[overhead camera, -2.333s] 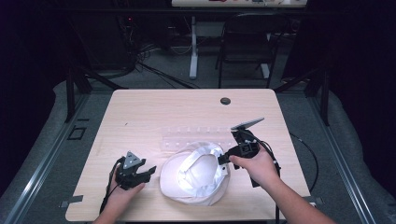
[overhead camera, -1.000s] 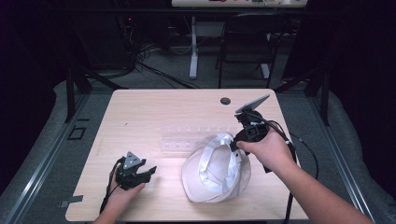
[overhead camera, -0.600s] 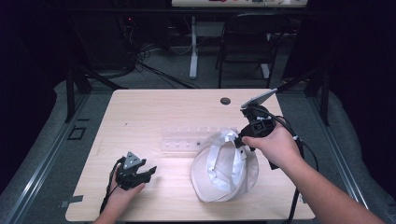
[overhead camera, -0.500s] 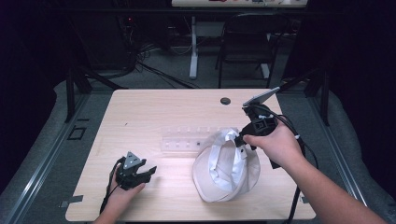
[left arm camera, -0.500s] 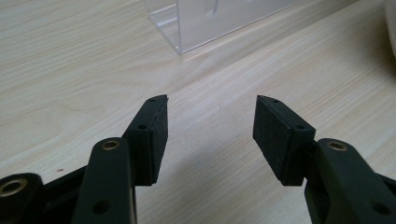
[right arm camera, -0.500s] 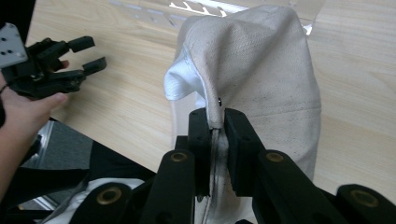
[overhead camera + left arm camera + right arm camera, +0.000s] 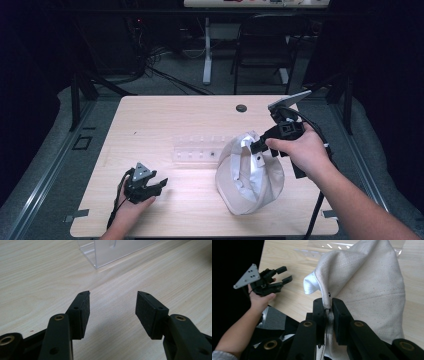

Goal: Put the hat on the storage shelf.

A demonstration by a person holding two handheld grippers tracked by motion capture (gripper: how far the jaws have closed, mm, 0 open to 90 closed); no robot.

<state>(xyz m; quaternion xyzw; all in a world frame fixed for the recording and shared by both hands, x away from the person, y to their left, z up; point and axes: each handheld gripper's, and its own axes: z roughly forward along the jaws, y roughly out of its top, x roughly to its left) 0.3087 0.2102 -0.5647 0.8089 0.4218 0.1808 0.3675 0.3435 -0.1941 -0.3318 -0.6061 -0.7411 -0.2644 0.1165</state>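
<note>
— Grip first: my right gripper (image 7: 328, 311) is clamped tight on the rim of the white cap (image 7: 372, 290), which hangs from it, its lower edge on the table (image 7: 165, 115).

— And the other?

— My left gripper (image 7: 112, 307) rests near me, jaws apart, holding nothing. I'd lift slowly toward the clear tray (image 7: 197, 150) beyond.

In the right gripper view my right claw (image 7: 328, 312) is clamped on the seamed edge of a cream cloth bag (image 7: 372, 290), which rises ahead to the right over the pale wooden bench (image 7: 289, 262). Far left, near the bench edge, a hand holds the left claw (image 7: 283, 273) with its jaws apart and nothing between them.
</note>
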